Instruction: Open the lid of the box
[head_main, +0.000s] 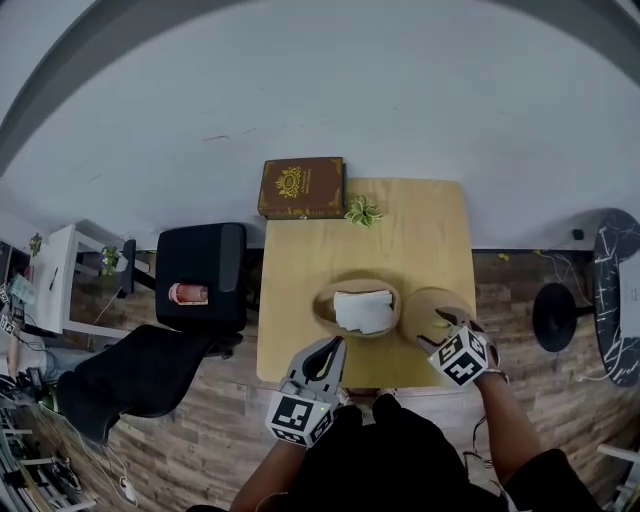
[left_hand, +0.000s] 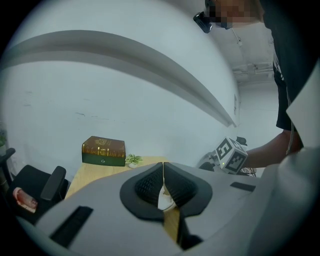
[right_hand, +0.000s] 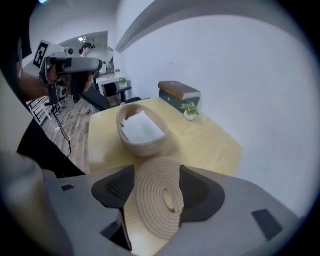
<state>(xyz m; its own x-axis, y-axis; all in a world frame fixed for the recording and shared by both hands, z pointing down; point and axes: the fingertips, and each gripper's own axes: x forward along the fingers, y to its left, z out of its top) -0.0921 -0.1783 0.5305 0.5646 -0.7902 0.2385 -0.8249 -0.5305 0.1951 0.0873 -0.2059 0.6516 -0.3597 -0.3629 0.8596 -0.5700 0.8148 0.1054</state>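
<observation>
Head view: lid (head_main: 426, 301) behind right gripper (head_main: 437, 330)

On the left gripper (left_hand: 163, 167), the closed fingers (left_hand: 147, 186) are masking most of the box (head_main: 322, 305) beyond them; only a white sliver (left_hand: 164, 200) is showing beneath their tips. In the head view the right gripper (head_main: 443, 328) is covering the near rim of the lid (head_main: 425, 302). The emblem on the brown case (head_main: 301, 187), far beyond the fingers, is proving too small to read.

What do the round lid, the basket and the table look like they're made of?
Lid: looks like coiled beige rope, matte; the spiral cords show. Basket: seemingly the same rope, with a ridged wall. Table: pale wood or laminate, smooth; grain unclear.
</observation>
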